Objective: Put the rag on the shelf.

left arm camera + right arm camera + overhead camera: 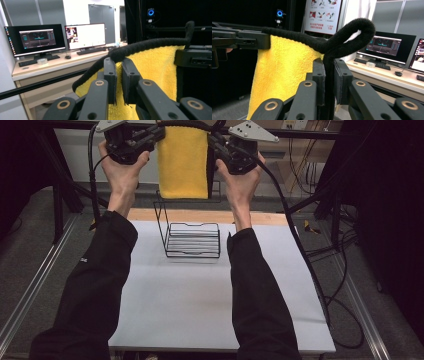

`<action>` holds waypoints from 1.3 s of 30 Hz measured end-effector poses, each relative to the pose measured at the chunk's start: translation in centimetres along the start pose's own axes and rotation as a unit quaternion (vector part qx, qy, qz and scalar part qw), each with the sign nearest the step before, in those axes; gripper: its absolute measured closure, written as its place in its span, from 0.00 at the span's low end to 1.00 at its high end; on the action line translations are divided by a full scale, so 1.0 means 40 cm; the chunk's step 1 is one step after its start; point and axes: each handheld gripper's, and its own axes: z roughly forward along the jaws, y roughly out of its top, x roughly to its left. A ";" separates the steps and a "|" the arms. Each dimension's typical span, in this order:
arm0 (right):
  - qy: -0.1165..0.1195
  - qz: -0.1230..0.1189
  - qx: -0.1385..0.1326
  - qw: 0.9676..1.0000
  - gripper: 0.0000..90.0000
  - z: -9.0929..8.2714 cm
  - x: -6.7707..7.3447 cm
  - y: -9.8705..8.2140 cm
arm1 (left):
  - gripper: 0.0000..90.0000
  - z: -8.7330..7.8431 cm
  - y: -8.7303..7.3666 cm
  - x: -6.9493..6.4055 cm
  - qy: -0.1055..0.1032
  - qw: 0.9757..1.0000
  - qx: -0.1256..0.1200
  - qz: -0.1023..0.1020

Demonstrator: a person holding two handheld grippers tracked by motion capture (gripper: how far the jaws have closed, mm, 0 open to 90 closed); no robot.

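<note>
A yellow towel [183, 162] with a black border hangs stretched between both grippers, high above the far end of the table. My left gripper [152, 136] is shut on the towel's top left corner; in the left gripper view its jaws pinch the towel [152, 67] just under the black edging. My right gripper [216, 142] is shut on the top right corner; the right gripper view has the towel [279, 67] held by its black border, which loops up above the jaws. A black wire rack [192, 239] stands on the table directly below the towel.
The white table top [200, 295] reaches toward me, with a wooden strip [200, 216] at its far edge. Black frame posts and cables [320, 245] run along both sides. Desks with monitors [62, 37] stand beyond the table.
</note>
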 end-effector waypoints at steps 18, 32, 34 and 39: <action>0.031 -0.008 0.055 0.998 0.89 -0.042 0.035 -0.102 | 0.92 -0.041 -0.151 -0.005 -0.055 0.998 0.040 -0.014; 0.056 0.001 0.065 0.996 0.89 -0.098 0.057 -0.165 | 0.91 -0.112 -0.177 -0.057 -0.104 0.993 0.049 0.021; 0.059 -0.001 0.069 0.996 0.89 -0.103 0.061 -0.172 | 0.91 -0.121 -0.185 -0.065 -0.102 0.993 0.057 0.030; 0.066 -0.007 0.080 0.995 0.88 -0.113 0.072 -0.184 | 0.91 -0.128 -0.206 -0.066 -0.092 0.993 0.070 0.037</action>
